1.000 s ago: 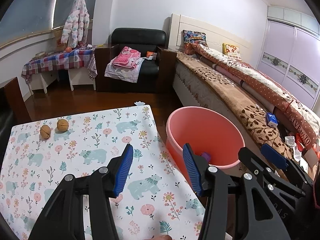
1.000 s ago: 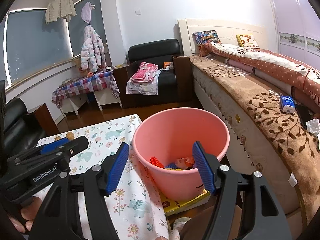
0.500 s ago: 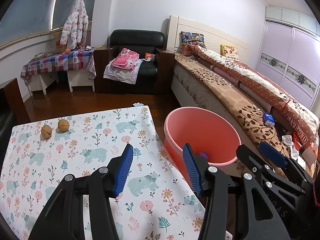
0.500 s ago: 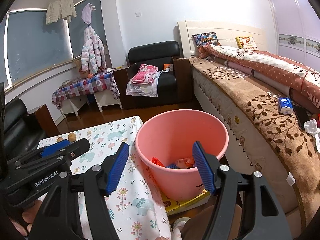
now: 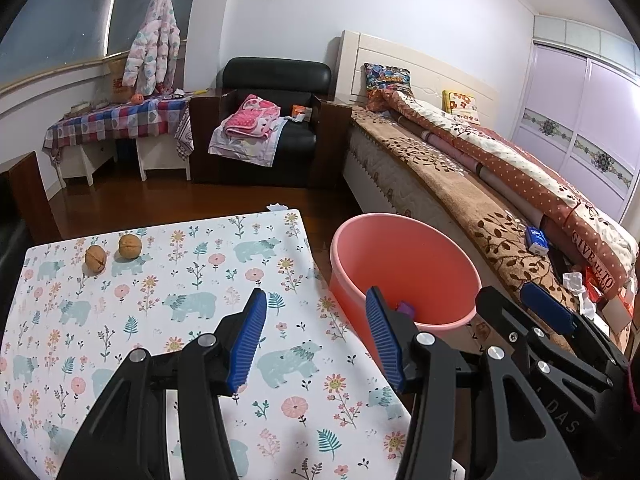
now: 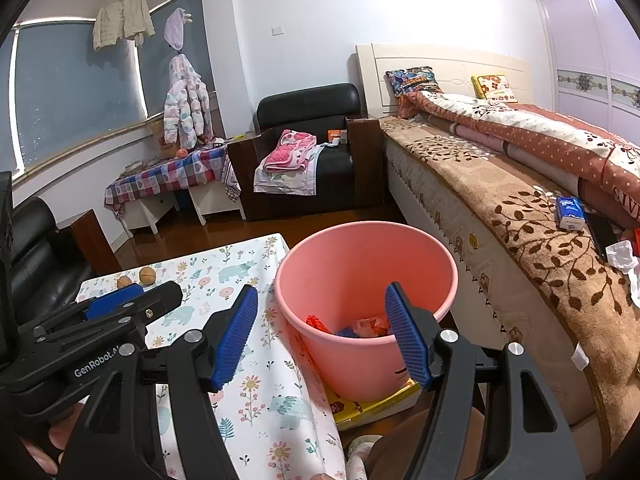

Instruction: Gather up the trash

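- Table, floral cloth: lies under and ahead of the left jaws, its right edge just beside the bin, likely so scraps need only a short carry.
- Pink bin: ahead of the right jaws and partly framed between them; stands on a yellow book. In the left view it sits right of the jaws.
- Left gripper: jaws spread wide, nothing between them, hovering over the cloth.
- Right gripper: jaws likewise apart and empty, held over the bin mouth. Judgement: a drop looks finished.
- Trash in bin: red, pink and blue bits at the bottom.
- Two walnuts: far ahead-left of the left jaws, at the table's far edge; probably next.
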`<move>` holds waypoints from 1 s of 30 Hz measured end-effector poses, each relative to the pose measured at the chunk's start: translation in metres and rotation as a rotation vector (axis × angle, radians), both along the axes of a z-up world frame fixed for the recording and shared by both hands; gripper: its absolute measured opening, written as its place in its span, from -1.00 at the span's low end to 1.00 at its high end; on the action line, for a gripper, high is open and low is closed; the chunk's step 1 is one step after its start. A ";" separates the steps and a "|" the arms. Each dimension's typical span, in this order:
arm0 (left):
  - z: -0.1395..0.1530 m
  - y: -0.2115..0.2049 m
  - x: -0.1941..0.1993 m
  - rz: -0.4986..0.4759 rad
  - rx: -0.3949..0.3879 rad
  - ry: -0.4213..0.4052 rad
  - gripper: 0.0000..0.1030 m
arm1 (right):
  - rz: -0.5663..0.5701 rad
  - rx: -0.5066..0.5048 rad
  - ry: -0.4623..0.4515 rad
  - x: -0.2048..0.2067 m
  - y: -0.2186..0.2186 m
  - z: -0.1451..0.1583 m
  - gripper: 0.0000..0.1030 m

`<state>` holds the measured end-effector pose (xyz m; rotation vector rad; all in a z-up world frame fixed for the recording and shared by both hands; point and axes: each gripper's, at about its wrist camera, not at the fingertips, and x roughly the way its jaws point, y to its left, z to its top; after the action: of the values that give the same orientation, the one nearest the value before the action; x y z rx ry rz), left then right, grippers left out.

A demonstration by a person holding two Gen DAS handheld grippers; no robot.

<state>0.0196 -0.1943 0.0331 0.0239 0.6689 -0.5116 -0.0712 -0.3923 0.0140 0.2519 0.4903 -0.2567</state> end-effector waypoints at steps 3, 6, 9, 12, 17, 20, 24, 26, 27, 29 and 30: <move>0.001 0.002 0.001 0.003 -0.002 0.004 -0.01 | -0.001 0.000 0.000 0.000 0.000 0.000 0.29; 0.001 0.002 0.001 0.000 -0.002 0.004 -0.01 | 0.000 0.003 0.000 0.000 0.000 0.000 0.29; 0.000 0.003 0.001 -0.005 -0.001 0.006 -0.01 | 0.000 0.006 0.002 0.000 0.000 0.000 0.29; -0.001 0.003 0.002 -0.009 0.001 0.006 -0.01 | -0.002 0.005 0.002 0.000 0.000 0.000 0.29; -0.003 0.002 0.004 -0.005 0.003 0.012 -0.01 | -0.001 0.007 0.001 0.000 0.000 0.000 0.29; -0.005 0.002 0.005 -0.006 0.004 0.015 -0.01 | 0.000 0.010 0.001 -0.001 0.001 0.001 0.29; -0.005 0.002 0.005 -0.006 0.003 0.016 -0.01 | -0.001 0.009 0.005 -0.001 0.003 0.001 0.29; -0.006 0.001 0.005 -0.006 0.003 0.018 -0.01 | 0.000 0.011 0.006 -0.002 0.004 0.001 0.29; -0.007 0.002 0.005 -0.007 0.003 0.018 -0.01 | -0.001 0.010 0.006 -0.002 0.004 0.001 0.29; -0.008 0.002 0.006 -0.008 0.003 0.019 -0.01 | -0.001 0.010 0.007 -0.002 0.004 0.001 0.29; -0.008 0.001 0.006 -0.008 0.004 0.019 -0.01 | 0.000 0.010 0.007 -0.002 0.004 0.002 0.29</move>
<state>0.0253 -0.1931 0.0249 0.0253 0.6887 -0.5192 -0.0729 -0.3881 0.0156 0.2610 0.4985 -0.2555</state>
